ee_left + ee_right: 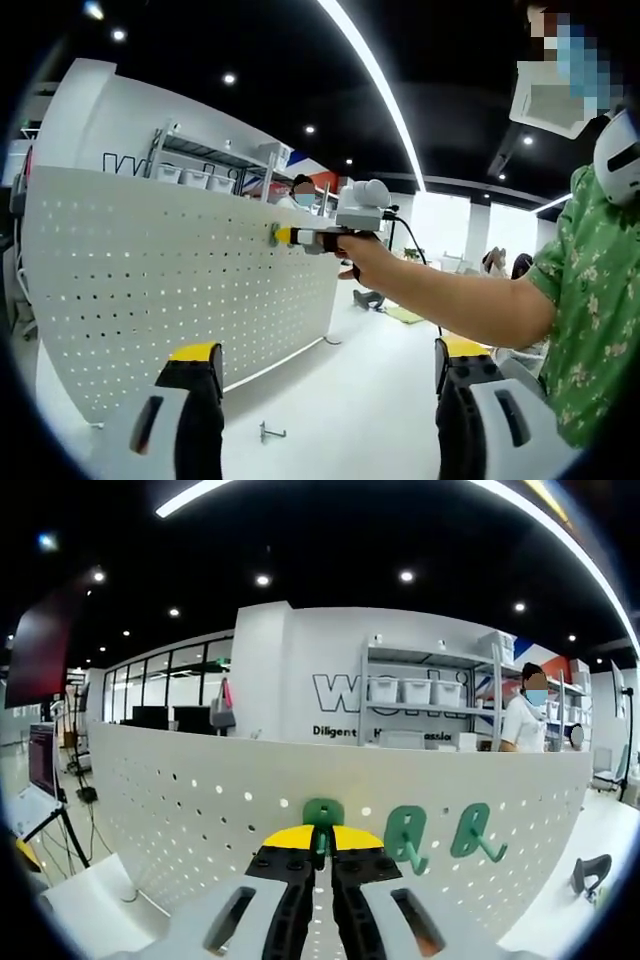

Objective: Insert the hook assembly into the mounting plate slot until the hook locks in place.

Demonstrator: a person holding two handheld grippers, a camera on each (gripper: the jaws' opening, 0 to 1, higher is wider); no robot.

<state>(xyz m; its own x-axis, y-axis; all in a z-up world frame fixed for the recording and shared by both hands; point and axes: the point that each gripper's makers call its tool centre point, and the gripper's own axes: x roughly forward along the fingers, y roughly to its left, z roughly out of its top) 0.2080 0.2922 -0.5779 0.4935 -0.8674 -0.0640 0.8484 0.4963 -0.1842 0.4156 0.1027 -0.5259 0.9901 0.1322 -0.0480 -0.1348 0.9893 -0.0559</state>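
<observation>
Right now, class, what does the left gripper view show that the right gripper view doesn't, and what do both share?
Left gripper view: a hand holding the right gripper at the pegboard, the left gripper with open jaws, a small metal piece on the surface below. Right gripper view: jaws shut on a green hook at the board, two more hooks mounted beside it. Both: the pegboard, shelves with bins, a person behind.

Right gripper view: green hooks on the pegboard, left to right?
Hook held in the right gripper, its green plate against the pegboard → second green hook → third green hook.
</observation>
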